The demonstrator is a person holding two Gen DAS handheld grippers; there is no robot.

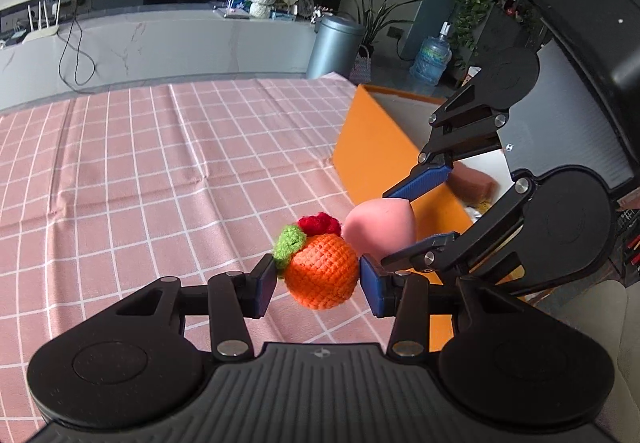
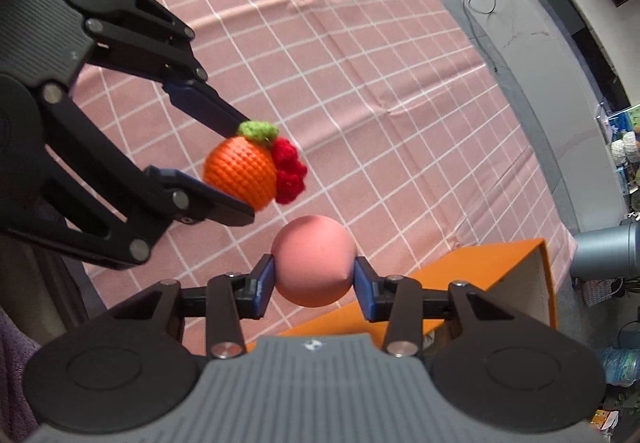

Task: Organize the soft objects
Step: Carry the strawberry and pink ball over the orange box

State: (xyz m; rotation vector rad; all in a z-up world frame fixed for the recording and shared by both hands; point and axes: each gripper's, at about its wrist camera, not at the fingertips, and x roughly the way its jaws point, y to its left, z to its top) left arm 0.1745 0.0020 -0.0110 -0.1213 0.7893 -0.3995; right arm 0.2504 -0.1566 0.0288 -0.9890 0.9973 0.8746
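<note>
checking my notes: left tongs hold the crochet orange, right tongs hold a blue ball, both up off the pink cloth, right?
One slip: the ball in the right tongs is pink, not blue, as the right wrist view shows. The left tongs do hold the crochet orange, and both are up off the pink cloth.

Your left wrist camera sits just behind the left gripper (image 1: 318, 279), facing slantwise down across the worktop (image 1: 140, 171) toward the far wall. Your right wrist camera looks steeply down past the right gripper (image 2: 314, 279). Both are close up, and they share the checked cloth, the orange box (image 2: 508, 259) and each other's gripper.
</note>
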